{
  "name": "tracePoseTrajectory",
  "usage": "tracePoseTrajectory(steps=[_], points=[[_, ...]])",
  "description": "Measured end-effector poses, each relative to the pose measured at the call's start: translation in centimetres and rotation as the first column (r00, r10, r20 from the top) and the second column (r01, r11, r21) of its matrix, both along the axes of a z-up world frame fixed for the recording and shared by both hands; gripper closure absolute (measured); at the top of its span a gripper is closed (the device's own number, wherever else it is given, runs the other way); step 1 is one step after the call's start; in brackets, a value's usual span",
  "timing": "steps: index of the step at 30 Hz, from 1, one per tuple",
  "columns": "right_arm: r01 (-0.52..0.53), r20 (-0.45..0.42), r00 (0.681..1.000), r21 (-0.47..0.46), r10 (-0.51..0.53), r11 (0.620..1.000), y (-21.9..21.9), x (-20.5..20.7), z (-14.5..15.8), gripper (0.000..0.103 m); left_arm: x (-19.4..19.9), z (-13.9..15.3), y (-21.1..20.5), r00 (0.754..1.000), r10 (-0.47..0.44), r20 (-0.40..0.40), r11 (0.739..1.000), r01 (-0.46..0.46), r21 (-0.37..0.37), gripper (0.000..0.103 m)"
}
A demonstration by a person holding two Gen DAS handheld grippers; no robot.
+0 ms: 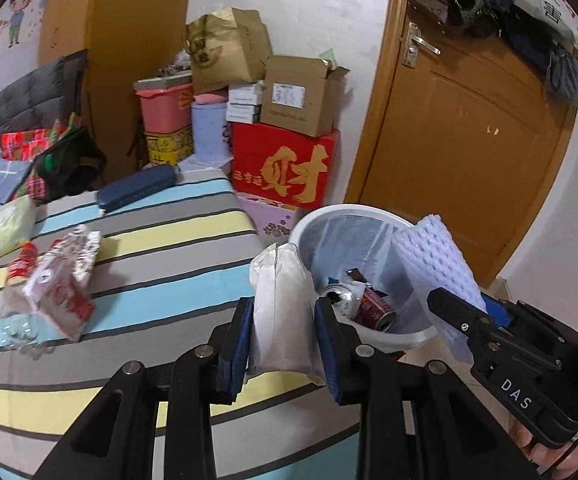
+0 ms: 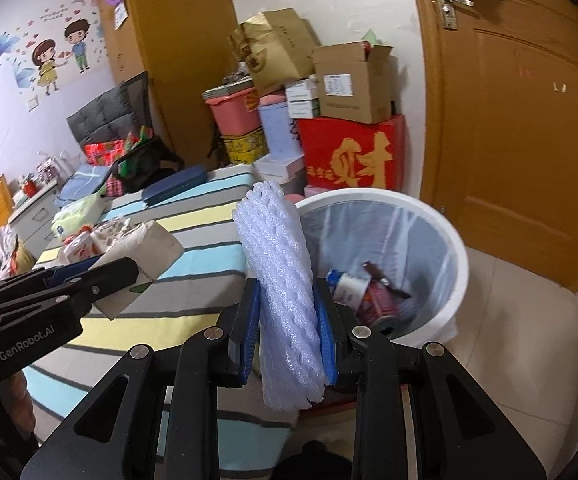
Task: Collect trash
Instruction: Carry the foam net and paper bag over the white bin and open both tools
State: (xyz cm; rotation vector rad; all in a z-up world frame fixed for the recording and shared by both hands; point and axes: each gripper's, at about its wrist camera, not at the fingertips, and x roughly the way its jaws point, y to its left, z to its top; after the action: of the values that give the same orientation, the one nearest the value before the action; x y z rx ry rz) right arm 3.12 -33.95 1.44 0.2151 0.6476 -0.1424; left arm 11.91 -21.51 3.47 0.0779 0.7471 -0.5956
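In the left wrist view my left gripper (image 1: 285, 312) is shut on a crumpled white paper packet (image 1: 279, 280), held over the bed's edge just left of the white trash bin (image 1: 321, 216). My right gripper (image 2: 287, 292) is shut on a white foam net sleeve (image 2: 281, 256), upright beside the bin's near rim (image 2: 409, 200). A clear liner lines the bin, and crushed cans (image 1: 369, 306) and wrappers lie at its bottom. Each gripper shows in the other's view: the right gripper (image 1: 465, 308) with the foam sleeve (image 1: 433, 260), the left gripper (image 2: 105, 268) with the packet (image 2: 149, 252).
On the striped bed (image 1: 161, 240) lie a clear bottle with a red label (image 1: 19, 276), a red-and-white packet (image 1: 63, 288), a tissue pack (image 1: 3, 226) and a dark blue case (image 1: 137, 188). Stacked boxes (image 1: 285, 160) stand behind the bin. A brown door (image 1: 469, 140) is at the right.
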Motion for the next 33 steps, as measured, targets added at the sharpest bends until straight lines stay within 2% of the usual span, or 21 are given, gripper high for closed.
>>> tracePoseTrajectory(steps=[5, 14, 24, 25, 28, 31, 33], points=[[0.031, -0.011, 0.999, -0.003, -0.031, 1.0, -2.0, 0.6, -0.1, 0.075, 0.7, -0.2, -2.8, 0.999, -0.036, 0.002, 0.999, 0.036, 0.008, 0.071], [0.073, -0.075, 0.994, -0.009, -0.074, 0.997, -4.6, 1.9, -1.5, 0.075, 3.0, -2.0, -7.4, 0.995, -0.086, -0.049, 0.996, 0.088, 0.035, 0.071], [0.105, -0.129, 0.986, -0.024, -0.107, 0.994, -6.0, 2.9, -2.6, 0.075, 4.7, -3.4, -10.0, 0.993, -0.092, -0.07, 0.994, 0.096, 0.049, 0.07], [0.111, -0.131, 0.985, -0.033, -0.114, 0.993, -6.1, 2.9, -2.6, 0.075, 4.8, -3.4, -10.1, 0.992, -0.102, -0.081, 0.994, 0.105, 0.035, 0.069], [0.122, -0.137, 0.982, -0.063, -0.13, 0.991, -6.3, 3.1, -2.6, 0.072, 5.0, -3.5, -10.1, 0.99, -0.11, -0.089, 0.994, 0.112, 0.018, 0.059], [0.122, -0.142, 0.981, -0.077, -0.132, 0.99, -6.5, 3.1, -2.5, 0.063, 5.2, -3.5, -9.8, 0.989, -0.104, -0.1, 0.995, 0.104, -0.006, 0.056], [0.127, -0.132, 0.982, -0.086, -0.138, 0.988, -6.4, 2.9, -2.3, 0.062, 5.3, -3.5, -9.7, 0.99, -0.098, -0.1, 0.995, 0.099, 0.002, 0.053]])
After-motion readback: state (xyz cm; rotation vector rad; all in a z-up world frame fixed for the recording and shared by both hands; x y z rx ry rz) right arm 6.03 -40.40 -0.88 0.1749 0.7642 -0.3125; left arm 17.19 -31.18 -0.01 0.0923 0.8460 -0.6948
